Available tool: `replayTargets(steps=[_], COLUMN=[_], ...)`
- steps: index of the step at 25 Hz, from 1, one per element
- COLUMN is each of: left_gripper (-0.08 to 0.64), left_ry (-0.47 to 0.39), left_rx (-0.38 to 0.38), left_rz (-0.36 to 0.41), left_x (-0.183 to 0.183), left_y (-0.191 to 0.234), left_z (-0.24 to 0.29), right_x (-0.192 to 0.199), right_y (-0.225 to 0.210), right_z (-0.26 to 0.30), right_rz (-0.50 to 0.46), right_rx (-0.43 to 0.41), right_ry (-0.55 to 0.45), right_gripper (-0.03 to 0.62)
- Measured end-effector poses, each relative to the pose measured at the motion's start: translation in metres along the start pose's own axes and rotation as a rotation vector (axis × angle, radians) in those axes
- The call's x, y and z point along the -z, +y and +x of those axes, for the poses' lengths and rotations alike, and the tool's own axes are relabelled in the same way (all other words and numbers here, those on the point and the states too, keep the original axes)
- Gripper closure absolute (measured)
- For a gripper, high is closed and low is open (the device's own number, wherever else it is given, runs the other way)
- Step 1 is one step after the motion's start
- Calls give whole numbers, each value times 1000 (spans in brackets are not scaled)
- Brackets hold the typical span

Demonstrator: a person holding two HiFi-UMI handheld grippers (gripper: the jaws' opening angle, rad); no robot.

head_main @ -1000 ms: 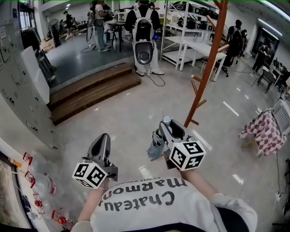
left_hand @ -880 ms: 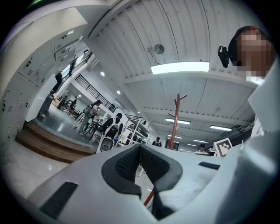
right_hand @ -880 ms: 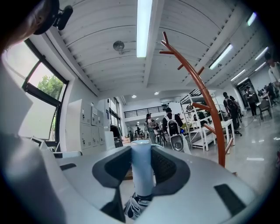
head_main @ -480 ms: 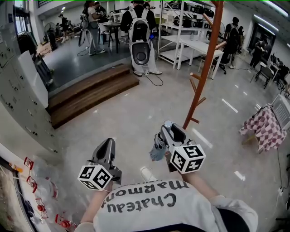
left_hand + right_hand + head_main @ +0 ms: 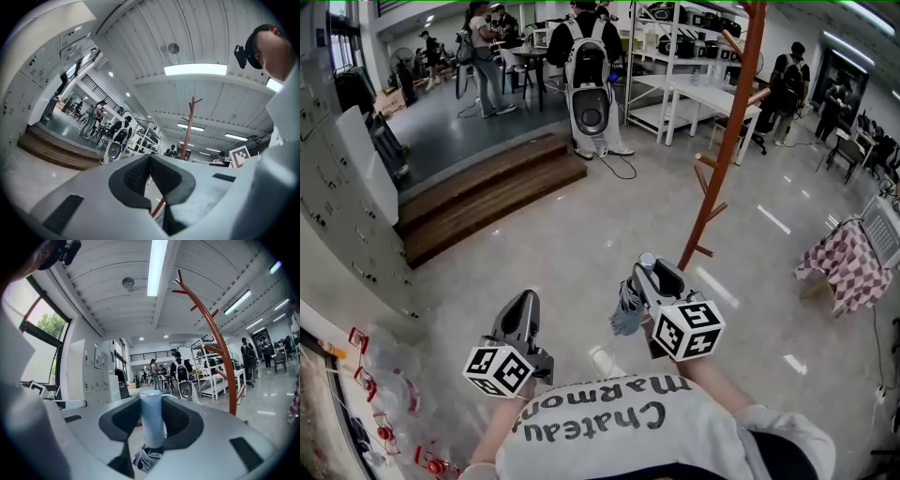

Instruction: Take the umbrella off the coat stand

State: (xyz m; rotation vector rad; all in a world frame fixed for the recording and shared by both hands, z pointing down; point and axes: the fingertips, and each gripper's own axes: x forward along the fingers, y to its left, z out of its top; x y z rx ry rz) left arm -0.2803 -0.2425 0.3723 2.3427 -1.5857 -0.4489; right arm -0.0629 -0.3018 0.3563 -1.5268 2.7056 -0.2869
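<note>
The folded umbrella hangs off the stand with its pale blue handle upright between the pads of my right gripper, which is shut on it. Its blue-grey fabric dangles below the jaws. The brown coat stand rises just beyond and to the right of that gripper, and its pegs are bare in the right gripper view. My left gripper is lower and to the left, over the floor, with its jaws shut and nothing between them. The stand shows far ahead of it.
Wooden steps lead up to a dark floor at the back left. Grey lockers line the left wall. A white machine and white shelves stand behind the stand, a checked cloth at the right. Several people stand at the back.
My left gripper has sunk a little. The right gripper keeps its hold on the umbrella handle in about the same place.
</note>
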Motion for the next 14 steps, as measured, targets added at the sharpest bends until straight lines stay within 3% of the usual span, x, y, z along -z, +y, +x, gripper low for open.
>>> replayTargets(steps=[14], left_gripper=[538], left_ry=[-6], left_rx=[13], left_rz=[-10], left_x=[-3], left_y=[3], left_z=[0], right_x=[-4], right_y=[5], right_z=[1], right_rz=[-6], right_rx=[-6], right_ry=[-16], right_gripper=[440])
